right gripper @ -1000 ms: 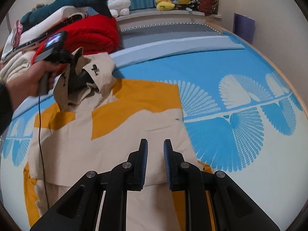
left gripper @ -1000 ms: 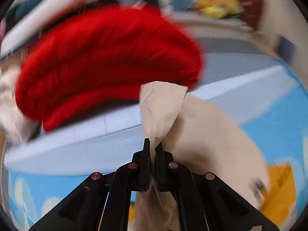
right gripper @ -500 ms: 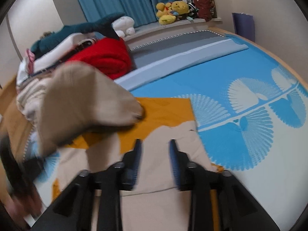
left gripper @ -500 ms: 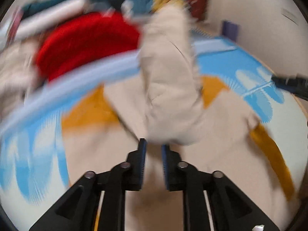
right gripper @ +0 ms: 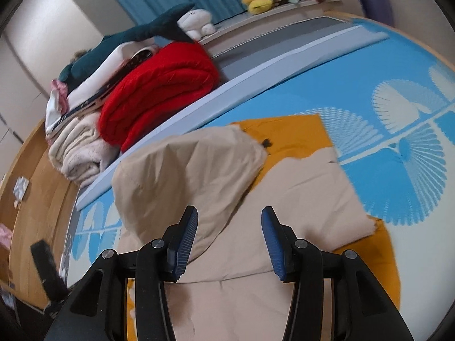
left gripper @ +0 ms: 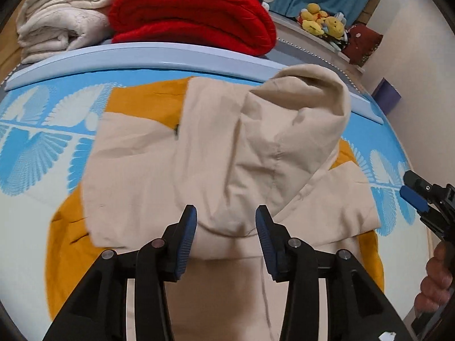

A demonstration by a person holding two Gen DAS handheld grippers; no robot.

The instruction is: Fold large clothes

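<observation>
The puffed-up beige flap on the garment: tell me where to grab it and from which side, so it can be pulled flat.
Grip the flap at its free lower hem, the curved edge just ahead of the left claw, coming in low from the near side. The far end is a rounded fold with no edge to pinch, while the hem lies loose on the garment. The claw's jaws are opening, nothing between them.

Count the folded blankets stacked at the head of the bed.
2 clearly visible: a red blanket and a cream blanket to its left. More bedding piled behind them may hide others.
</observation>
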